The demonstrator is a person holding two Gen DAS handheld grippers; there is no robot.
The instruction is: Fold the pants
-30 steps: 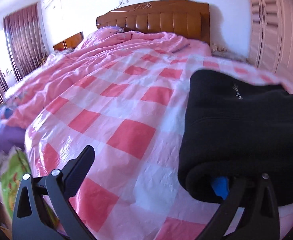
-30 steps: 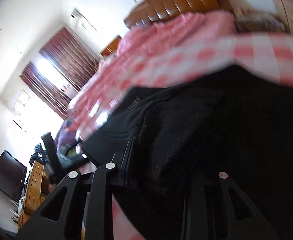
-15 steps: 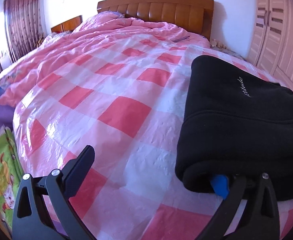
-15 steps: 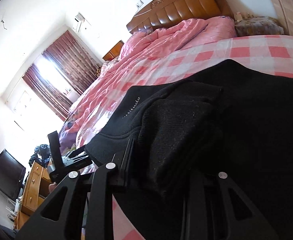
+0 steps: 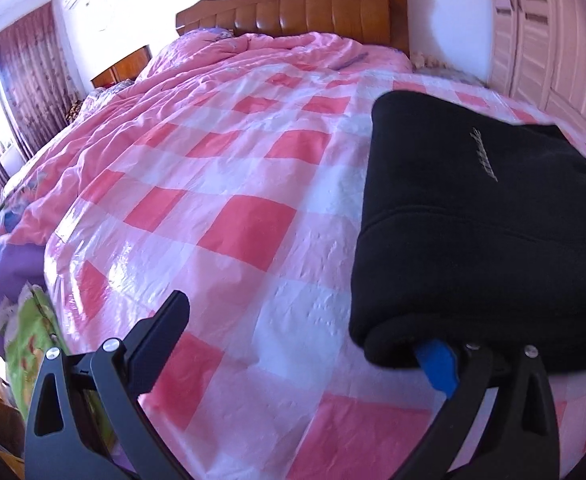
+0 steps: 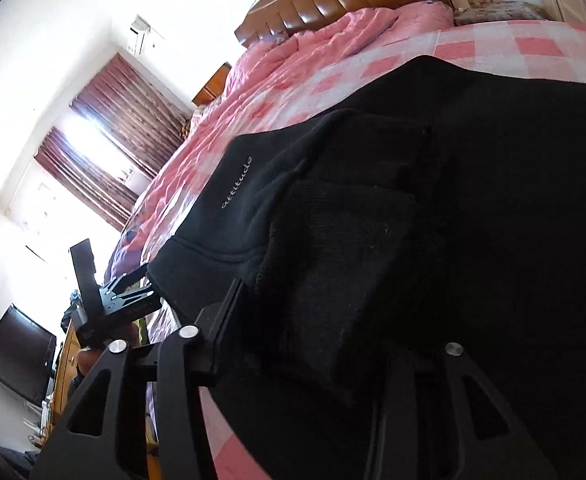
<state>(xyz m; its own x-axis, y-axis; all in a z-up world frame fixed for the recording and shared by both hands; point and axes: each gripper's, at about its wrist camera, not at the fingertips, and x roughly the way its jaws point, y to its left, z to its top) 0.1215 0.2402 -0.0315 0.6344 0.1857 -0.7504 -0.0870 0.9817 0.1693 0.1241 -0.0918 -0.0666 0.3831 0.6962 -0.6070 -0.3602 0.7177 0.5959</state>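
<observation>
Left wrist view: your left tongs (image 5: 313, 344) stand released, jaws wide; the folded black pants (image 5: 485, 216) lie on the bed (image 5: 221, 184) over the right finger, long axis running away ahead. Open bedspread spreads to the left.

Right wrist view: your right tongs (image 6: 333, 344) have just been opening, cloth between the jaws, no longer gripped. Pants (image 6: 413, 220) fill everything ahead; their near edge sits nearest this hand

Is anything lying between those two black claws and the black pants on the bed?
Nothing visible. The black pants already lie against both: one finger of the left gripper is tucked under their folded edge, and the right gripper has fabric between its jaws.
</observation>
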